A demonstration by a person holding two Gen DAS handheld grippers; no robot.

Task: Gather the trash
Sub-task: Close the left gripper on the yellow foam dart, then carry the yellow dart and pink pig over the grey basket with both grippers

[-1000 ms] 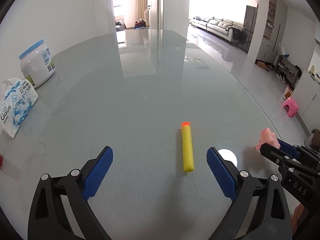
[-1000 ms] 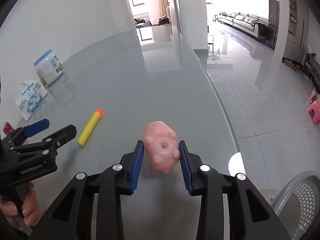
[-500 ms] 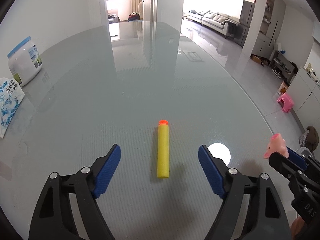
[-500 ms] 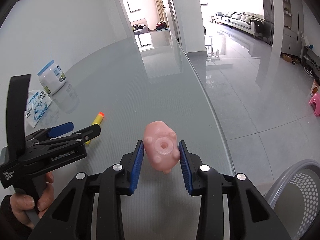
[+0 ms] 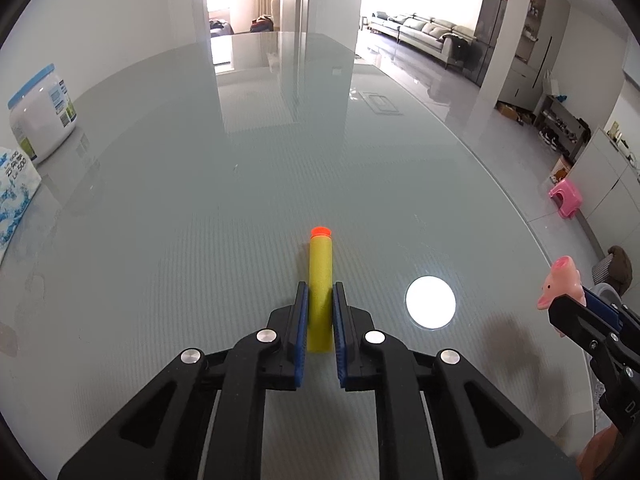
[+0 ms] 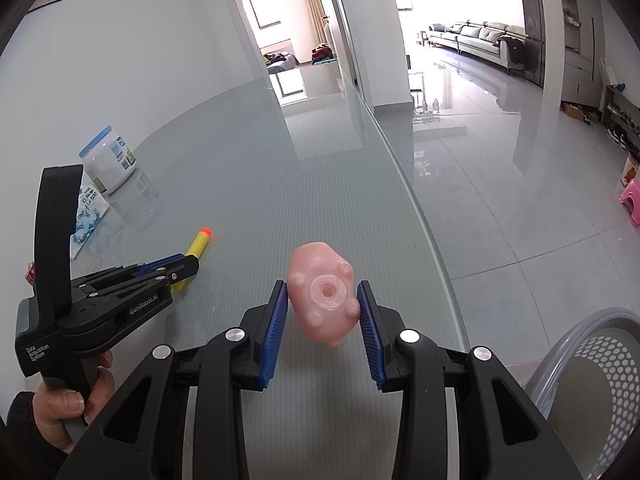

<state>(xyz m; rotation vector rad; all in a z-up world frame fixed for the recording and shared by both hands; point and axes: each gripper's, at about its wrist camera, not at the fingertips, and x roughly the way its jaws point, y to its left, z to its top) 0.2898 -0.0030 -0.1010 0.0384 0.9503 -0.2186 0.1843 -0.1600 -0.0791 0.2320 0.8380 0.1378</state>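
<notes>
The left tool [image 5: 320, 312], its jaws having just closed, grips the near end of a yellow foam dart [image 5: 320, 276] lying on the glass table [image 5: 240, 200], while the right tool [image 6: 322, 308] clamps a pink toy pig [image 6: 324, 292] above the table's right edge, near a mesh bin [image 6: 592, 376].

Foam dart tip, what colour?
Orange, on a yellow foam dart; clearest in the left wrist view.

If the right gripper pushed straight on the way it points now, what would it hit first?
Probably the glass tabletop. The right gripper, shut on the pink rubber pig toy, tilts downward over bare glass; nothing else shows in that line, though depth is unclear.
</notes>
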